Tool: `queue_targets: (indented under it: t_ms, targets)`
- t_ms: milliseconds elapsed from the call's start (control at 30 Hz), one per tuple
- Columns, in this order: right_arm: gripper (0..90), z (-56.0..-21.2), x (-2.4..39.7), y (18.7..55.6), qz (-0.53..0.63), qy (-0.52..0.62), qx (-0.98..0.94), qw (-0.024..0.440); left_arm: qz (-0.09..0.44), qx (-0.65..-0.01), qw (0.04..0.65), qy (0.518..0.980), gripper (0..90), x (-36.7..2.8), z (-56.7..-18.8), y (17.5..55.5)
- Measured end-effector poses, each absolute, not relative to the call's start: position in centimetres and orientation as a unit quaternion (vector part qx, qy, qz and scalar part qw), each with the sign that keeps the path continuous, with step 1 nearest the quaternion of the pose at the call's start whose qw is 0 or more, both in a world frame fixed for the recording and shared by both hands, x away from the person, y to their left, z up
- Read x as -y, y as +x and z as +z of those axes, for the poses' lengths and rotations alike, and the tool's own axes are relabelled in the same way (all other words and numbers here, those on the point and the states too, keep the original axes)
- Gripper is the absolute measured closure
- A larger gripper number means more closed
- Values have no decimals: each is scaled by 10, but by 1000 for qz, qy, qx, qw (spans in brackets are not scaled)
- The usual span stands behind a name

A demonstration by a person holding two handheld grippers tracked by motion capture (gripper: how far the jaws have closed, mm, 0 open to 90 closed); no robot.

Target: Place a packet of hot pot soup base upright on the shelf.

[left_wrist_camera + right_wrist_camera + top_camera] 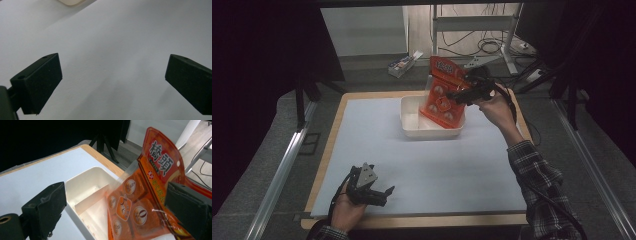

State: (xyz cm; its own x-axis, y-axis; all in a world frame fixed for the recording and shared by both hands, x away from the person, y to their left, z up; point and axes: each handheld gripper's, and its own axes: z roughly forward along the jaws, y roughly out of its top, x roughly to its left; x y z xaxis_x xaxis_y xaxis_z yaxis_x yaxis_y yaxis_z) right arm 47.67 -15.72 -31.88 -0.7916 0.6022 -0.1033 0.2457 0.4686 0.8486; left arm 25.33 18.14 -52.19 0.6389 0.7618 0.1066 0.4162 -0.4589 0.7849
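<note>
Orange snack pouch stands tilted in the white bin at the bench's 12 o'clock, long axis running up toward 11, lower edge inside the bin. Your right hand-held gripper sits against the pouch's 3 o'clock edge; in its own view the jaws look wide apart, pouch between them, contact unclear. Your left hand-held gripper rests at 7 o'clock, jaws wide, empty, well apart from the bin. Right hand is far nearer.
</note>
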Motion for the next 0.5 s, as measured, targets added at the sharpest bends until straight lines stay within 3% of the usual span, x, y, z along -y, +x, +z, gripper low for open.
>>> queue_targets:
  t_ms: [500]
  targets:
    - [29, -328, 166, 452, 446, 253, -836, 195, 229, -352, 378, 825, 12, -181, -522, 253]
